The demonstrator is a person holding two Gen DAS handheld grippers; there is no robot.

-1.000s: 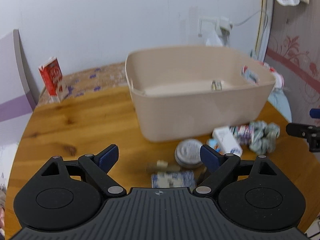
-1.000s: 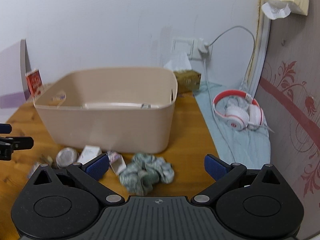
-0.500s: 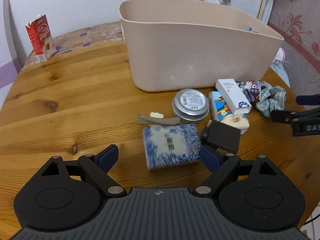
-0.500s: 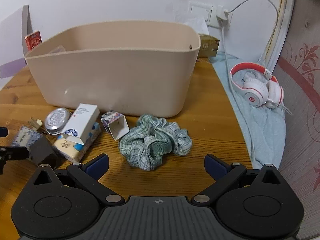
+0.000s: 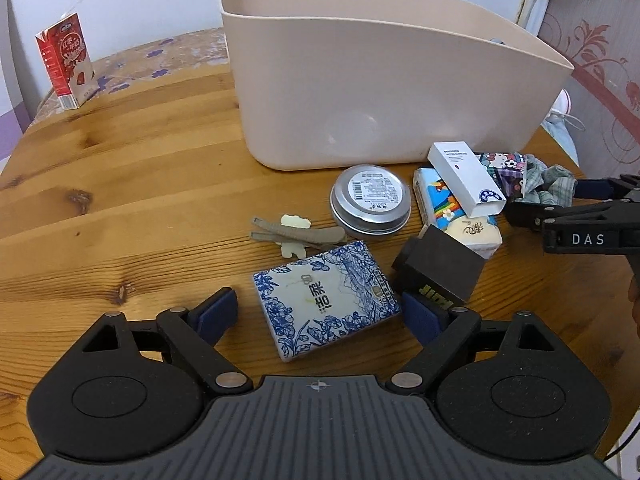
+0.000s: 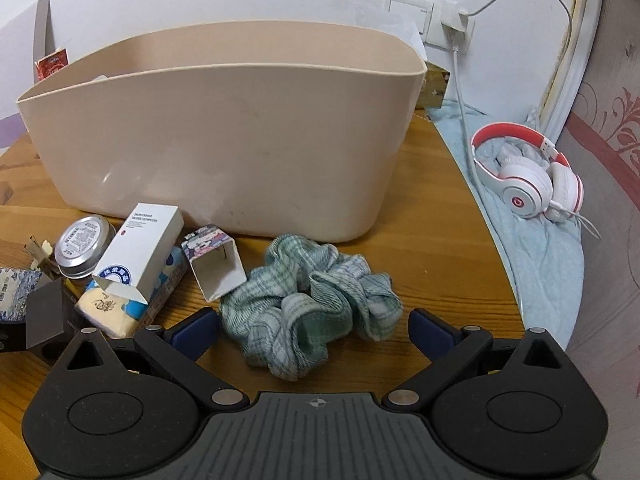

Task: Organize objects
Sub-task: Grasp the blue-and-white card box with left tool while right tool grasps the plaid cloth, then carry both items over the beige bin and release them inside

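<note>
A beige bin (image 5: 392, 76) stands on the round wooden table (image 5: 120, 184); it also shows in the right wrist view (image 6: 224, 136). My left gripper (image 5: 318, 316) is open low over the table, its fingers either side of a blue-and-white floral pack (image 5: 324, 298). A black box (image 5: 438, 270) lies by its right finger. My right gripper (image 6: 314, 330) is open around a green plaid scrunchie (image 6: 312, 304). Close by lie a round tin (image 5: 370, 200), a white carton (image 5: 466, 178), a colourful tissue pack (image 5: 448, 208) and a hair clip (image 5: 296, 234).
A red milk carton (image 5: 66, 66) stands at the table's far left. A small open patterned box (image 6: 214, 264) lies by the scrunchie. White and red headphones (image 6: 528, 176) rest on a light blue cloth (image 6: 548, 264) right of the table. A wall socket and cable are behind the bin.
Both grippers have come down and forward from above the bin to the objects on the table. The left now straddles the floral pack, the right the scrunchie. Both stay open.
</note>
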